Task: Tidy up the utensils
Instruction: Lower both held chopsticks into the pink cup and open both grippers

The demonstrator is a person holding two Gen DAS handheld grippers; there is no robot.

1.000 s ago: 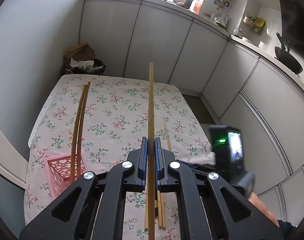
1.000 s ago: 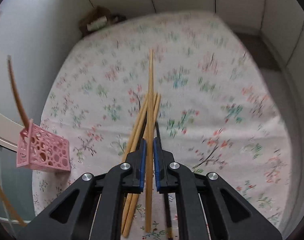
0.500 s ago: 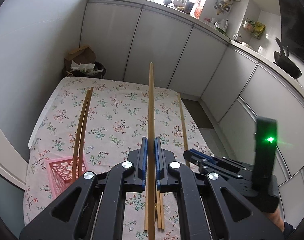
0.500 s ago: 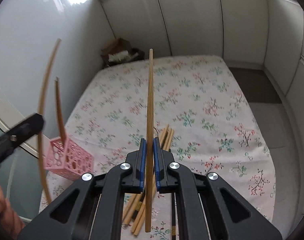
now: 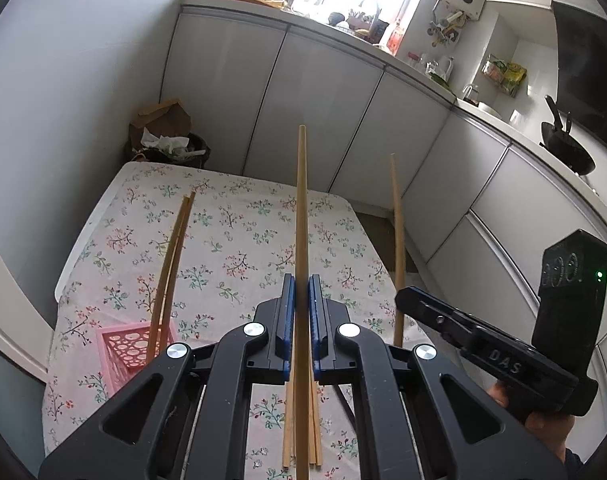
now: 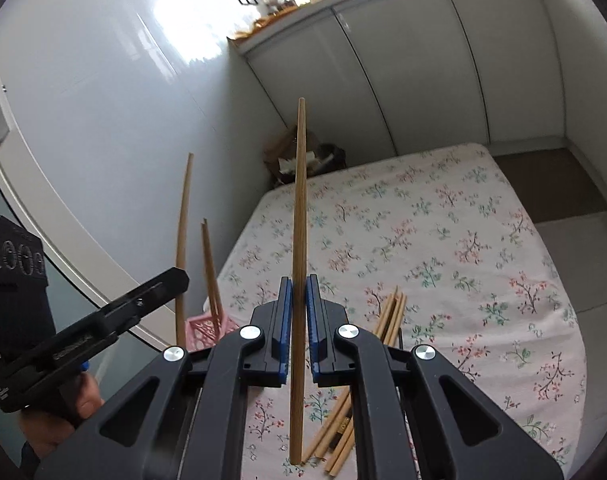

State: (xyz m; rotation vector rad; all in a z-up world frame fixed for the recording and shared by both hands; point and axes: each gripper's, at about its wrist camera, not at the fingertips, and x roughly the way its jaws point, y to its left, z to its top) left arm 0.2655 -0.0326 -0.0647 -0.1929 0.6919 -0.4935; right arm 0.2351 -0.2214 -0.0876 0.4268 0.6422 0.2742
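Note:
My left gripper [image 5: 302, 285] is shut on a wooden chopstick [image 5: 302, 216] that points up and away over the floral table [image 5: 231, 216]. To its left, a pink basket [image 5: 121, 350] holds two chopsticks [image 5: 171, 264] leaning upright. My right gripper [image 6: 299, 285] is shut on another chopstick [image 6: 299, 208], held in the air above several loose chopsticks [image 6: 387, 320] on the cloth. From the right wrist view the left gripper [image 6: 180, 277] hangs just over the pink basket [image 6: 207, 326]. In the left wrist view the right gripper [image 5: 402, 300] shows at the right with its chopstick [image 5: 397, 240].
A dark bin with a paper bag [image 5: 163, 140] stands behind the table's far left corner. White cabinets [image 5: 323, 112] run along the back and right, with a wok [image 5: 567, 148] on the counter. A strip of floor [image 6: 551, 184] separates table and cabinets.
The right gripper has lifted its chopstick off the loose pile and tilted upward, coming level with the left gripper. The left gripper has barely moved.

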